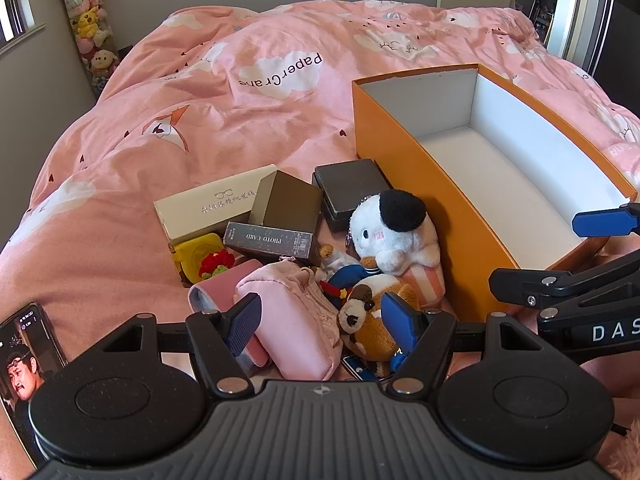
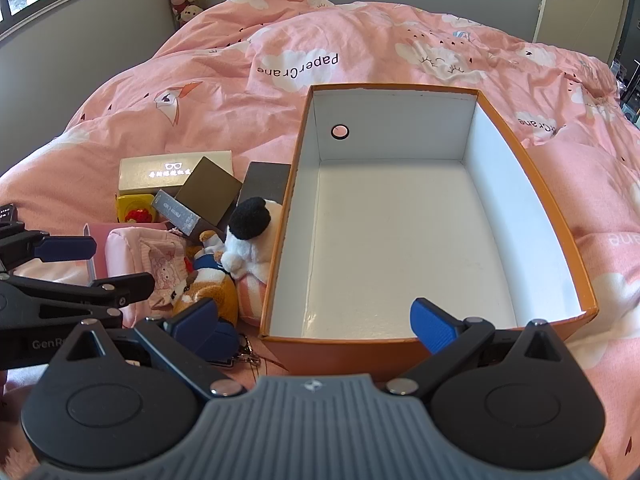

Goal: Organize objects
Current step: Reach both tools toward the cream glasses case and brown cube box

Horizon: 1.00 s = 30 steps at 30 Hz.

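My left tool (image 1: 320, 320) stands spread, nothing between its pads, hanging over the near edge of the clutter on the bed. My right tool (image 2: 316, 320) is spread to its widest, also holding nothing, straddling the near wall of the orange box (image 2: 532, 184).

Nearest the left tool lie a pink pouch (image 1: 296, 320) and, just right of it, a brown-and-white plush (image 1: 372, 320); the two touch. A phone (image 1: 28, 344) lies at the near left, apart from the pile.

Behind these sits a white plush with a black ear (image 1: 394, 232), leaning against the box's left wall. Left of it are a yellow case with a red ornament (image 1: 200, 256), a dark box marked PHOTO CARD (image 1: 272, 240), a brown box (image 1: 288, 200) resting tilted on it, a cream glasses box (image 1: 208, 204) and a dark flat box (image 1: 348, 192).

The orange box is empty, so I judge sorting has not begun. It stands right of the pile on a pink duvet (image 1: 240, 100).

Risks, as I judge them:
- Closing on the pouch may also catch the brown plush, since they press together.
- The tilted brown box may slide if its neighbours shift.
- The soft duvet may let the orange box tip if a wall is pushed.
- The tools work close together and may collide over the box's near left corner.
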Available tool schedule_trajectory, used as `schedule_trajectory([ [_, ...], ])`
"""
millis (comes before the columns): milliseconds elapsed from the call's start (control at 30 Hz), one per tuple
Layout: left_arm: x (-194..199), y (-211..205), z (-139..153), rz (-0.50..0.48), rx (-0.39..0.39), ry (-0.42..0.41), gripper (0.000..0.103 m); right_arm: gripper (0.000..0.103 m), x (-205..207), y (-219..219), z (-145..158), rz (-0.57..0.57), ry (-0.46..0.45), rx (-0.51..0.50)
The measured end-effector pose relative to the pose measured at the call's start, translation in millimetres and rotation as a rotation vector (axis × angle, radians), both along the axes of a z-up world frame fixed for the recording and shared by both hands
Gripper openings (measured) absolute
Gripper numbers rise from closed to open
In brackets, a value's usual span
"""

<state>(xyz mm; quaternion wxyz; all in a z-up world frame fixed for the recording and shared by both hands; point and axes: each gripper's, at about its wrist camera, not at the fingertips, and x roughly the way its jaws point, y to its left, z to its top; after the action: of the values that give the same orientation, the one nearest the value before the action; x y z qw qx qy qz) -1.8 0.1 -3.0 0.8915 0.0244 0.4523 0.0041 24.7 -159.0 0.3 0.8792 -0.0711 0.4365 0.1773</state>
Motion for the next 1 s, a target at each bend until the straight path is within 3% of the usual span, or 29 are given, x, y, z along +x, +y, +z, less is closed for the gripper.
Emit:
schedule_trajectory([
  [467,-2.8,11.9,2.6,0.029,-0.053,-0.009,0.079,0.101,1.8,2.1,0.8,0.014,0.007,0.01],
  [600,-2.8,14.5,6.1,0.008,-0.089,-0.018,0.062,0.081,2.7,4.8,2.2,0.032,0.006,0.018],
  [733,0.2,26.7,9.8,0.014,-0.13,-0.011,0.046,0.071,5.7,10.3,6.1,0.083,-0.008,0.029],
  [1000,20.3,52.3,16.2,-0.01,-0.188,0.046,0.031,0.055,28.1,43.9,13.6,0.246,0.006,0.047],
])
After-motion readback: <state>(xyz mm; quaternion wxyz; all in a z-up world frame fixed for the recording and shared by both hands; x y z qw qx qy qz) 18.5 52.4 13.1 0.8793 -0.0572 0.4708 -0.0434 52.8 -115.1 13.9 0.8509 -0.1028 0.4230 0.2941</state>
